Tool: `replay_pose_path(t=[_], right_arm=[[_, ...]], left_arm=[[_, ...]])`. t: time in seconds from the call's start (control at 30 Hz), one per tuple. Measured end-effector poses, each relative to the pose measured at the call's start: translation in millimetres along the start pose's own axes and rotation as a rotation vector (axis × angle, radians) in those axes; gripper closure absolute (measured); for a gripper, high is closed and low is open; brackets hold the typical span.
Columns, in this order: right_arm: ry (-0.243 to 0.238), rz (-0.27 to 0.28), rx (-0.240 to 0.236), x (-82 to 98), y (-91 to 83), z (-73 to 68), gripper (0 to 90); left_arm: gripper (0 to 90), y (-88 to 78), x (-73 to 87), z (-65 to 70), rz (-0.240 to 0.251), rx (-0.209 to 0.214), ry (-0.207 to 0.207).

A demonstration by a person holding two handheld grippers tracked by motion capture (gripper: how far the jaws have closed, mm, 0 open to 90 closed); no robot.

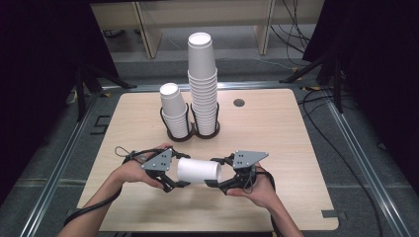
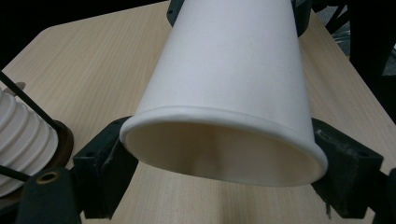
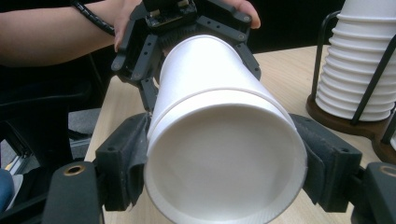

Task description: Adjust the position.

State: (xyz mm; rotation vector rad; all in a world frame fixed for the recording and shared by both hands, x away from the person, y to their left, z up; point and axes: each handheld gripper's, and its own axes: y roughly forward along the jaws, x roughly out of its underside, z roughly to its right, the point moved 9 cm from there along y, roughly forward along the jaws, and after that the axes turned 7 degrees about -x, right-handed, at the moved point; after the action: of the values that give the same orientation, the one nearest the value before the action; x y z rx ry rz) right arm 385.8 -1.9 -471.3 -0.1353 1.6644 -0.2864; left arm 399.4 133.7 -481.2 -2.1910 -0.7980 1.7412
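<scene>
Low in the high view's centre, our left tool (image 1: 179, 178) and right tool (image 1: 213, 172) each pinch an end of the sideways white cup (image 1: 198, 170) above the tabletop (image 1: 276, 143); behind stand two cup stacks (image 1: 202, 84).

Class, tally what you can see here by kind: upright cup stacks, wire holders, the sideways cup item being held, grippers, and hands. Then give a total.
upright cup stacks: 2
wire holders: 2
sideways cup item, possibly nested cups: 1
grippers, left gripper and right gripper: 2
hands: 2
Total: 9
</scene>
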Motion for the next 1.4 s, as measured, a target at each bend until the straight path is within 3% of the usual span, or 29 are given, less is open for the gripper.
replay_pose_path(t=[0.23, 0.3, 0.4, 0.47, 0.5, 0.53, 0.63, 0.7, 0.73, 0.77, 0.8, 0.83, 0.87, 0.9, 0.93, 0.97, 1.0, 1.03, 1.07, 1.1, 1.13, 1.2, 1.33, 1.4], right_arm=[[0.022, -0.014, 0.002, 1.7, 0.8, -0.4, 24.8], [0.031, -0.002, -0.003, 1.3, 2.4, -0.9, 19.2], [0.026, -0.02, 0.044, 2.4, -0.4, 3.7, 15.5], [0.03, -0.03, 0.044, 3.0, -1.6, 3.8, 15.5], [0.041, -0.036, 0.034, 3.3, -2.3, 2.8, 15.4], [0.036, -0.034, 0.056, 1.8, -4.6, 4.4, 15.3], [0.024, -0.036, 0.06, 0.1, -7.1, 4.8, 15.3], [0.025, -0.077, 0.087, 1.5, -12.7, 5.9, 15.2], [0.025, -0.077, 0.087, 1.5, -12.7, 5.9, 15.2], [0.033, -0.092, 0.102, 3.2, -15.9, 5.9, 15.2], [0.033, -0.092, 0.102, 3.2, -15.9, 5.9, 15.2], [0.023, -0.116, 0.121, 5.7, -19.7, 8.1, 15.3], [0.023, -0.116, 0.121, 5.7, -19.7, 8.1, 15.3], [0.042, -0.141, 0.124, 8.8, -22.4, 7.2, 15.5], [0.042, -0.141, 0.124, 8.8, -22.4, 7.2, 15.5], [0.033, -0.164, 0.151, 10.4, -25.7, 10.0, 15.5], [0.032, -0.167, 0.155, 10.7, -26.6, 10.3, 15.6], [0.038, -0.171, 0.16, 11.0, -27.6, 10.6, 15.6], [0.038, -0.171, 0.16, 11.0, -27.6, 10.6, 15.6], [0.036, -0.174, 0.169, 11.3, -28.0, 11.8, 15.9], [0.036, -0.174, 0.169, 11.3, -28.0, 11.8, 15.9], [0.036, -0.196, 0.169, 12.1, -28.8, 13.1, 16.8], [0.035, -0.226, 0.185, 13.5, -26.9, 14.1, 21.2], [0.034, -0.232, 0.183, 13.5, -26.0, 14.2, 21.4]], left_arm=[[16.7, -0.9, -0.6, -0.9, -0.02, -0.002, 0.001], [16.7, -3.0, -0.4, -2.0, -0.047, -0.007, 0.013], [16.9, -5.1, -2.0, -3.4, -0.071, -0.01, 0.015], [16.9, -5.8, -2.0, -3.7, -0.087, -0.009, 0.017], [16.9, -7.2, -1.2, -5.3, -0.114, -0.011, 0.039], [16.9, -8.8, -2.0, -7.0, -0.146, -0.015, 0.045], [16.8, -10.5, -3.3, -8.0, -0.18, -0.011, 0.063], [16.7, -12.5, -4.9, -11.3, -0.24, -0.026, 0.1], [16.7, -12.5, -4.9, -11.3, -0.24, -0.026, 0.1], [16.6, -15.5, -3.9, -14.3, -0.307, -0.019, 0.137], [16.6, -15.5, -3.9, -14.3, -0.307, -0.019, 0.137], [16.6, -17.1, -2.8, -17.3, -0.366, -0.027, 0.155], [16.6, -17.1, -2.8, -17.3, -0.366, -0.027, 0.155], [16.6, -19.4, -2.8, -19.8, -0.422, -0.018, 0.175], [16.6, -19.4, -2.8, -19.8, -0.422, -0.018, 0.175], [16.6, -21.4, -4.3, -22.9, -0.463, -0.023, 0.199], [16.6, -21.4, -4.3, -22.9, -0.463, -0.023, 0.199], [16.6, -23.6, -7.0, -24.7, -0.502, -0.008, 0.22], [16.7, -23.6, -7.0, -24.7, -0.502, -0.008, 0.22], [16.7, -24.7, -8.1, -26.6, -0.54, -0.006, 0.241], [16.7, -24.7, -8.1, -26.6, -0.54, -0.006, 0.241], [16.8, -24.9, -9.4, -28.8, -0.588, 0.002, 0.265], [16.9, -23.1, -12.5, -28.1, -0.598, 0.019, 0.272], [17.0, -22.2, -13.1, -28.8, -0.626, 0.022, 0.287]])
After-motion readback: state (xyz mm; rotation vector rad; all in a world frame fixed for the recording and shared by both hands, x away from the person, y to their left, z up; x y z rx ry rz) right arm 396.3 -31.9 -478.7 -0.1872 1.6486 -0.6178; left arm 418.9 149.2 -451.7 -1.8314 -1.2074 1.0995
